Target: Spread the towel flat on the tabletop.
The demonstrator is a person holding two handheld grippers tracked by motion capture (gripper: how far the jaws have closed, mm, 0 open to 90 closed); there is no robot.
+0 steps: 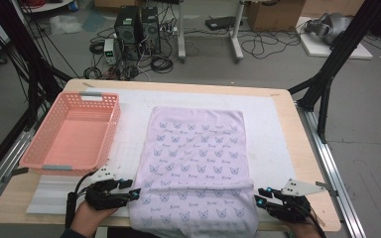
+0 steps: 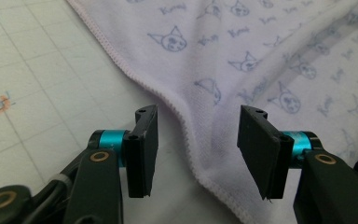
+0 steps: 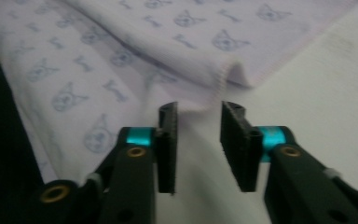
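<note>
A pale lilac towel (image 1: 196,153) printed with small cat faces lies flat in the middle of the table, its near end hanging over the front edge. My left gripper (image 1: 135,192) sits at the towel's left hem near the front. In the left gripper view the gripper (image 2: 199,116) is open, and the stitched hem of the towel (image 2: 261,46) runs between the jaws without the pads pressing on it. My right gripper (image 1: 262,193) is at the towel's right edge. In the right gripper view the gripper (image 3: 198,112) is open, with a fold of the towel (image 3: 121,46) just ahead of the jaws.
An empty pink plastic basket (image 1: 69,134) stands at the left of the table. A white gridded mat (image 1: 273,129) covers the wooden tabletop (image 1: 302,148) under the towel. Computer towers (image 1: 136,27) and cables lie on the floor beyond the table.
</note>
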